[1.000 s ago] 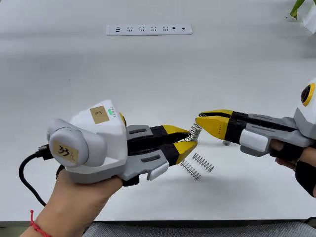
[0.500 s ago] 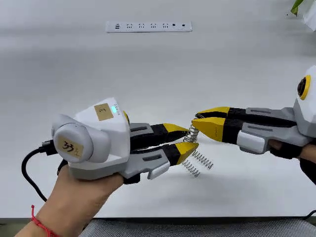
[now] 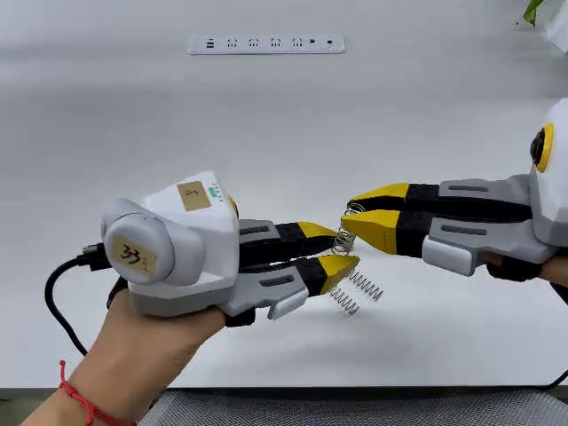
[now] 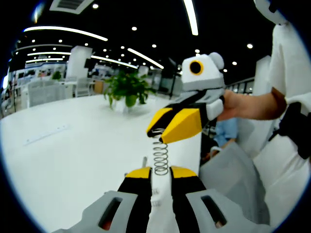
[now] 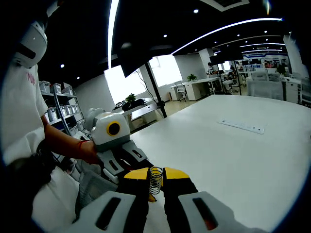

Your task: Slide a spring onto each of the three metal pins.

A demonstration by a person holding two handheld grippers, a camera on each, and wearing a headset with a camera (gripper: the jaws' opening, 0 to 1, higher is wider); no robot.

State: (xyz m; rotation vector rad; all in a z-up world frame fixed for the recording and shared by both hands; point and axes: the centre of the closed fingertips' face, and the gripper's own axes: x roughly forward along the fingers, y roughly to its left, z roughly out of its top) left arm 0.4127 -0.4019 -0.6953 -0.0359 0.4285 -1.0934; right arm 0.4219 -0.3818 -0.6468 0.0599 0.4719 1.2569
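Observation:
A short steel spring (image 3: 344, 238) spans the gap between the two gripper tips above the white table (image 3: 266, 133). My left gripper (image 3: 344, 250) comes in from the left, jaws closed on the spring's near end (image 4: 160, 158). Whether a pin runs inside the coil cannot be told. From the right, my right gripper (image 3: 348, 213) pinches the other end; its own view looks down the coil (image 5: 155, 179). Two loose springs (image 3: 364, 286) (image 3: 343, 302) lie on the table just below the tips. A small upright pin (image 4: 144, 162) seems to stand on the table beyond.
A white power strip (image 3: 266, 44) lies at the far side of the table. Green plant leaves (image 3: 532, 11) poke in at the far right corner. A black cable (image 3: 58, 302) trails from the left gripper near the table's front edge.
The right gripper has closed in leftward on the left gripper's tips and risen a little. The spring between them now looks shorter. The loose springs have not moved.

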